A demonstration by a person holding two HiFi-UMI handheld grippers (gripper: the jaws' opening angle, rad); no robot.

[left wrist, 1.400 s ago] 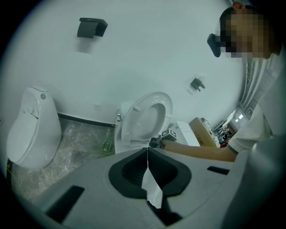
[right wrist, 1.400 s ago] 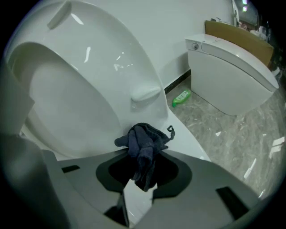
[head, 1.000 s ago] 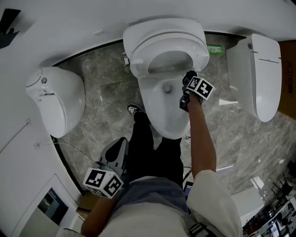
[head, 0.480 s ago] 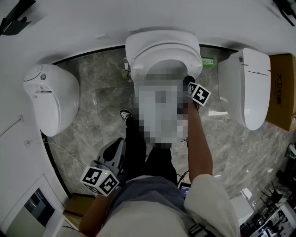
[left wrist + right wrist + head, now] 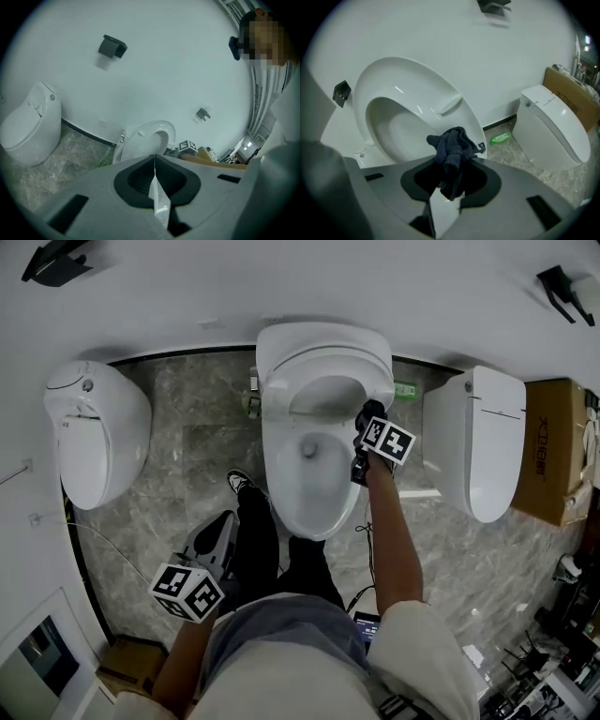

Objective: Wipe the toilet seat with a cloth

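Note:
A white toilet [image 5: 309, 474] stands in the middle of the head view with its seat [image 5: 323, 362] raised against the wall. My right gripper [image 5: 366, 418] is at the bowl's right rim, just below the raised seat. It is shut on a crumpled dark blue cloth [image 5: 452, 159], which sticks out past the jaws toward the raised seat [image 5: 408, 112]. My left gripper [image 5: 228, 518] hangs low by the person's left leg, away from the toilet. In the left gripper view its jaws [image 5: 154, 161] are shut with nothing between them.
Another white toilet [image 5: 94, 442] stands to the left and a third [image 5: 478, 442] to the right. A green bottle [image 5: 405, 389] lies on the grey stone floor by the wall. A cardboard box [image 5: 553, 451] sits at the far right. The person's legs stand in front of the bowl.
The head view has shifted, so the toilet sits lower in the picture. The right gripper stays at the bowl's right rim with the cloth. The left gripper stays by the leg.

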